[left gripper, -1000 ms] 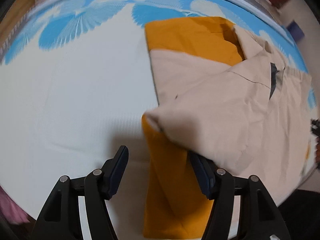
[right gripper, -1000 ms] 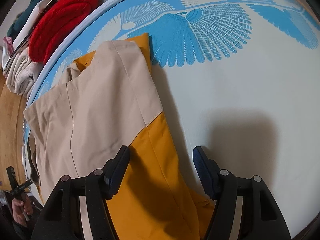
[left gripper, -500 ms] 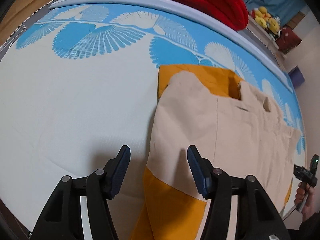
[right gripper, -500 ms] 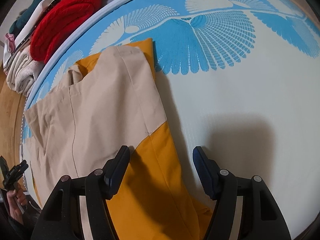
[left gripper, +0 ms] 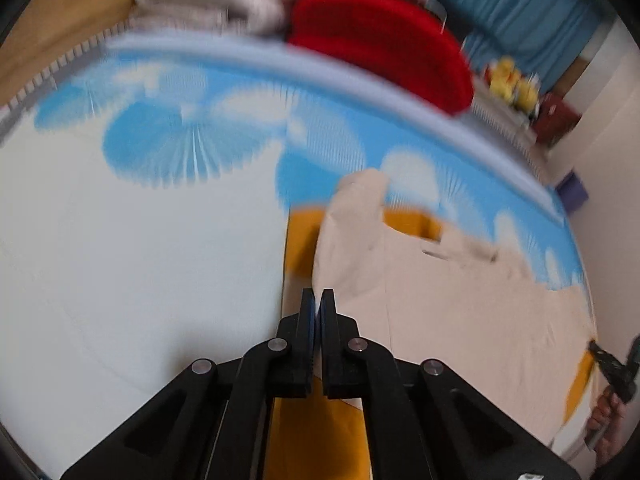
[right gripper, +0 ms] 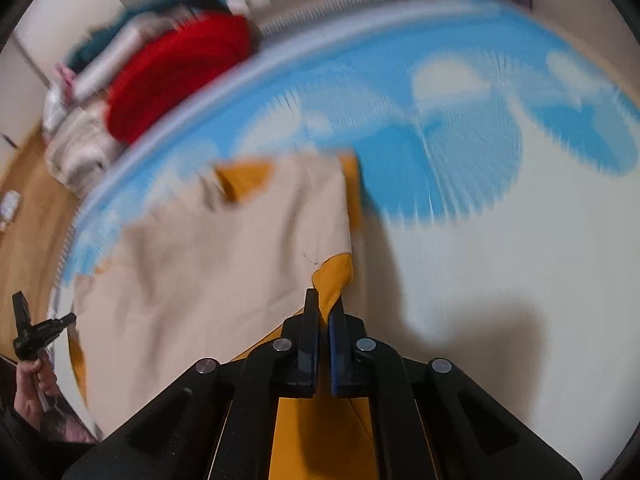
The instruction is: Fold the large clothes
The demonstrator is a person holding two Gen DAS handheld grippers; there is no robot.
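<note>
Both wrist cams close above bed (left gripper: 120, 260), angled down; shared: beige/orange garment (right gripper: 208, 264).

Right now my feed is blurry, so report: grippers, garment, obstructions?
Left gripper and right gripper shut on beige-and-mustard garment. Garment lies on bed. Nothing blocking.

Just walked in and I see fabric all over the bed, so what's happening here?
A person is folding a beige and mustard garment spread on a blue-patterned bed sheet. The left gripper is shut on its left edge, the right gripper on its mustard right edge. Folded clothes sit stacked beyond the bed.
</note>
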